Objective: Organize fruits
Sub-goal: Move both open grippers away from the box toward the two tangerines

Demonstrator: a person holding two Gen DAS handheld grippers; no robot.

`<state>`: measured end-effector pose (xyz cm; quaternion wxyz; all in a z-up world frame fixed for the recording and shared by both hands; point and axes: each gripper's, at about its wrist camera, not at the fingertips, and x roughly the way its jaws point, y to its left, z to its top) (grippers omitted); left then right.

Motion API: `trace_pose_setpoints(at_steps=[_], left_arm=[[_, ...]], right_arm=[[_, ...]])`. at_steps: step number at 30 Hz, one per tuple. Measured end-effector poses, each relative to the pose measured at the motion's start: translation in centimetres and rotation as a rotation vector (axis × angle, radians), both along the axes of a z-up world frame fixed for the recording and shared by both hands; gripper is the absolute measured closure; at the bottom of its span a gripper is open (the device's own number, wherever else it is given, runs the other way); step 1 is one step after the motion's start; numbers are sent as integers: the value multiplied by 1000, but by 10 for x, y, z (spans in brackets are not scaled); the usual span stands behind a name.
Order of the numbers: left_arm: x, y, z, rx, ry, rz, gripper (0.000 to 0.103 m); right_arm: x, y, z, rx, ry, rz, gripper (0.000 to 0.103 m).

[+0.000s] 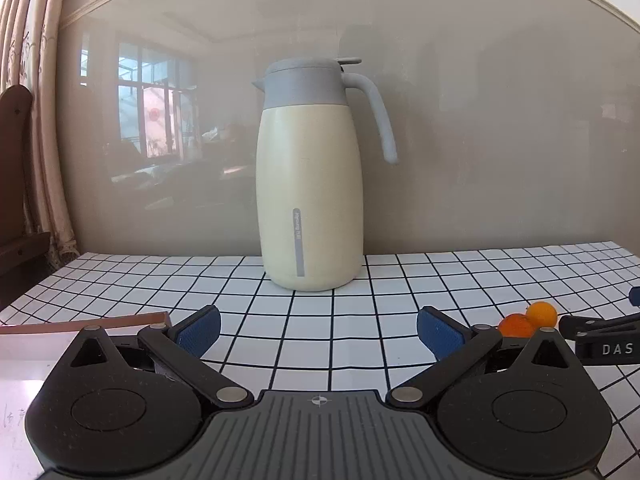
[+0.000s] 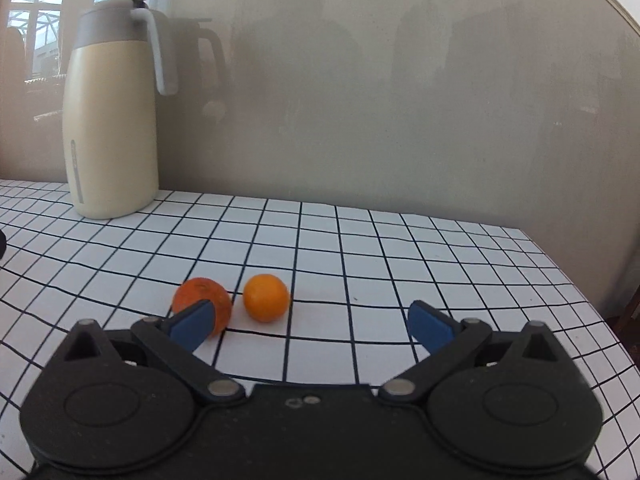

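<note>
Grid-patterned table [image 2: 360, 240] with jug [image 2: 112, 120], two oranges [image 2: 266, 297].

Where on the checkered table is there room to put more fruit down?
Lots of bare squares lie right of the lighter orange, out to the table edge, and between the oranges and the jug. It is crowded only where the darker orange sits beside the other, by the right claw.
</note>
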<state>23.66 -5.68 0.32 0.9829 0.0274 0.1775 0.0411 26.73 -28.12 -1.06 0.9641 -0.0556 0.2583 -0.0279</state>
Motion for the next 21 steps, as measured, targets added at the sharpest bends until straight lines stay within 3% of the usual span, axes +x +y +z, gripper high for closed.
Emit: trace_pose_setpoints(at_steps=[12,21], left_arm=[[25,-9,-18,-21,33,-44,0],[43,-21,-20,-50,46,-83,0]], right_arm=[[51,8,-19,-45,70,-28,6],[51,1,-18,-62,75,-35,6]])
